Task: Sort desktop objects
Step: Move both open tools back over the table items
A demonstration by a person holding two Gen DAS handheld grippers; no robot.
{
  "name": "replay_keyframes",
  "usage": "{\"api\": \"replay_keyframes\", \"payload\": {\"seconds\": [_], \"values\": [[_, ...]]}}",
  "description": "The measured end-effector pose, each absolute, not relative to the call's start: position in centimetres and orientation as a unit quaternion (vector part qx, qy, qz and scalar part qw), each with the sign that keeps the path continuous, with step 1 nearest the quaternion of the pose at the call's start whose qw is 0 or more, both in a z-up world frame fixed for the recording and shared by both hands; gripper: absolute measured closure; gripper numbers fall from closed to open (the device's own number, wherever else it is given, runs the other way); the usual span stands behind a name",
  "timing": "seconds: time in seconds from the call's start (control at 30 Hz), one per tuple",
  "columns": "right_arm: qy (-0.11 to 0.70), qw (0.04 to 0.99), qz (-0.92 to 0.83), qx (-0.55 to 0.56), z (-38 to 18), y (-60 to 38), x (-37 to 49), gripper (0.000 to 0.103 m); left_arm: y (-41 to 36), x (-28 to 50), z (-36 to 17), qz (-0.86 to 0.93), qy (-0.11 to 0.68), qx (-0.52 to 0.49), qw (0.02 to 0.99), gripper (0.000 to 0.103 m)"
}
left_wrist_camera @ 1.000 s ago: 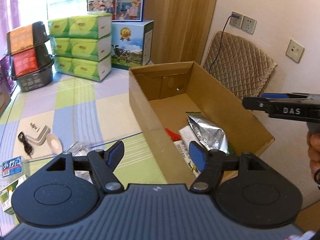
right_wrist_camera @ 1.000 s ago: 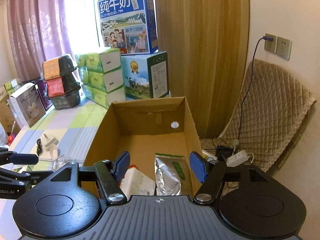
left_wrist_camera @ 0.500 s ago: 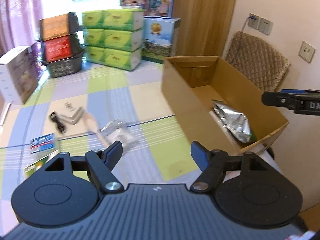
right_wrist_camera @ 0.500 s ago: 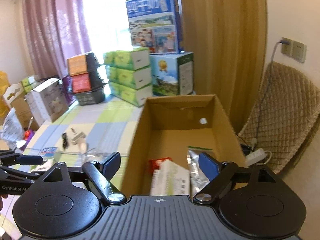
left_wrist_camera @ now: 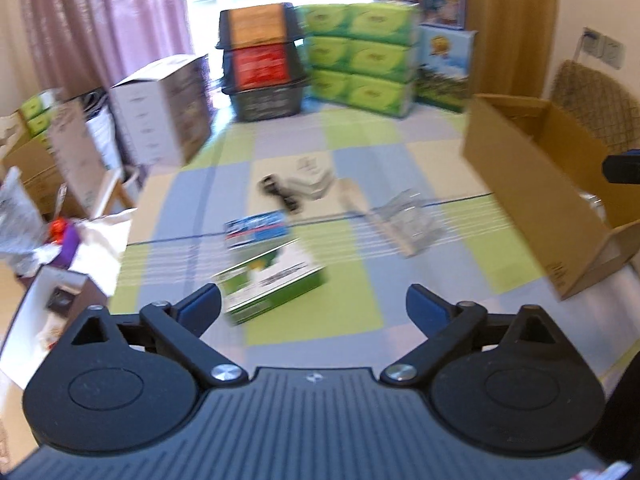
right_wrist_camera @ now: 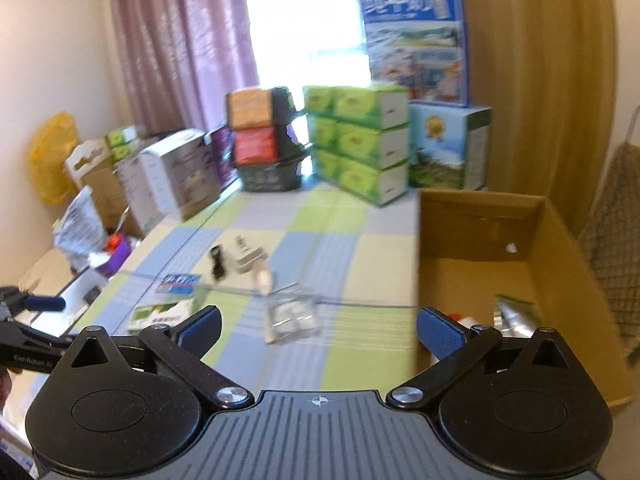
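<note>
Here both the left gripper [left_wrist_camera: 313, 307] and right gripper [right_wrist_camera: 319, 327] hover released above the table [left_wrist_camera: 360, 168].

checked pastel tablecloth [left_wrist_camera: 360, 152], brown cardboard box [left_wrist_camera: 532, 196]

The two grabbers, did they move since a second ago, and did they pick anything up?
Both swung left, away from the cardboard box toward the loose things on the table. The left gripper now faces the green-and-white box; the right gripper faces the clear packet. Both stayed open and empty. The table items and the silver pouch in the box haven't moved.
</note>
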State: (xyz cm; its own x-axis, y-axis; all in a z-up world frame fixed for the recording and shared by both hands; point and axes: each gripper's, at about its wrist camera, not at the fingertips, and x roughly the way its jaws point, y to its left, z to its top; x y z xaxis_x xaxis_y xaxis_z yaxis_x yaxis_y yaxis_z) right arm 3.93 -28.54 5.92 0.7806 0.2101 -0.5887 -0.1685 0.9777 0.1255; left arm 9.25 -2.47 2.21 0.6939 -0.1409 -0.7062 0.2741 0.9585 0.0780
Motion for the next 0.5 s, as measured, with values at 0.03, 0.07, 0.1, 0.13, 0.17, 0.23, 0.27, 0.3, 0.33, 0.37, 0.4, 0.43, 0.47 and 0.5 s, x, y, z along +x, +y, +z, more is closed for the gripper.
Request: {"api": "replay_keyframes", "payload": {"seconds": [0.03,0.07,0.1,0.13,0.17,0.23,0.27,0.3,0.33,0.37,0.4,0.43,0.47,0.5], "values": [[0.320,0.941,0.105,0.030,5.5,-27.9,4.3,0.002,-1.6,9.3,2.0,-0.105,0.376,0.092,0.916,0.002],[0.324,0.939,0.110,0.027,5.1,-27.1,4.6,0.002,-0.8,9.4,1.7,-0.098,0.377,0.095,0.916,0.002],[0.326,0.938,0.114,0.026,4.7,-26.6,4.7,0.002,0.0,9.5,1.5,-0.093,0.378,0.097,0.916,0.002],[0.329,0.937,0.117,0.023,4.1,-26.0,5.1,0.002,0.7,9.7,1.2,-0.087,0.379,0.096,0.916,0.002],[0.333,0.935,0.120,0.022,3.5,-25.5,5.4,0.002,1.4,9.9,0.8,-0.082,0.381,0.094,0.916,0.002],[0.341,0.931,0.125,0.019,2.5,-24.6,5.9,0.002,2.5,10.4,0.1,-0.075,0.385,0.088,0.916,0.002],[0.346,0.929,0.127,0.016,1.9,-24.1,6.4,0.002,2.9,10.6,-0.3,-0.074,0.387,0.086,0.915,0.002],[0.350,0.928,0.129,0.014,1.3,-23.8,6.8,0.002,3.2,10.9,-0.8,-0.074,0.389,0.087,0.914,0.002],[0.352,0.927,0.130,0.013,0.9,-23.6,7.0,0.002,3.2,11.4,-1.3,-0.075,0.390,0.090,0.913,0.002],[0.355,0.926,0.131,0.012,0.3,-23.3,7.4,0.002,3.3,11.8,-1.9,-0.078,0.391,0.095,0.912,0.002],[0.359,0.924,0.130,0.011,-0.2,-23.2,7.9,0.002,3.4,12.2,-2.5,-0.083,0.392,0.101,0.910,0.002],[0.363,0.923,0.129,0.012,-0.7,-23.0,8.1,0.002,3.3,12.7,-3.2,-0.089,0.393,0.110,0.908,0.002],[0.367,0.921,0.129,0.012,-1.2,-22.9,8.5,0.002,3.4,13.1,-3.8,-0.096,0.394,0.119,0.906,0.002],[0.371,0.919,0.131,0.011,-1.6,-22.8,8.9,0.002,3.3,13.6,-4.3,-0.108,0.395,0.130,0.903,0.002]]}}
